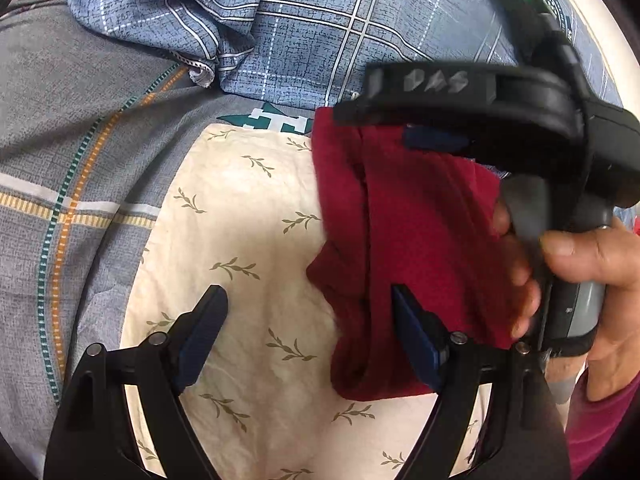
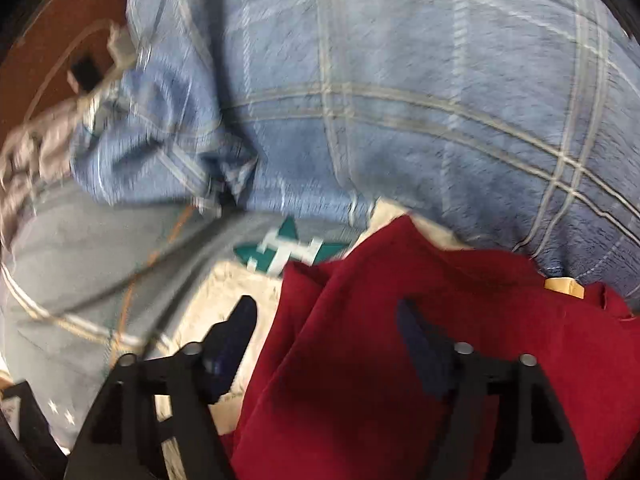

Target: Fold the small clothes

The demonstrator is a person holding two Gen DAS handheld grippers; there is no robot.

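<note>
Black fingers of the left tool (image 1: pixel 308 320) stand wide apart in the left wrist view, empty, one over the cream leaf-print cloth (image 1: pixel 240 216) and the other at the edge of the dark red garment (image 1: pixel 416 248). That garment lies to the right of this tool's centre, its long side running away from the camera, its lower hem bunched near the right finger. In the right wrist view the right tool (image 2: pixel 326 320) is also spread and grips nothing; the red cloth fills the space under and right of it (motion blur softens the edges). In the left wrist view that tool's black body sits over the garment's far end, held in the person's hand (image 1: pixel 580 280). Judged from this, the right tool is nearer the bulk of the garment, the left nearer its free left edge. Everything rests on a bed: grey striped sheet (image 1: pixel 80 152) to the left, blue checked quilt (image 1: pixel 320 32) beyond, with brown floor (image 2: pixel 52 40) past it.
</note>
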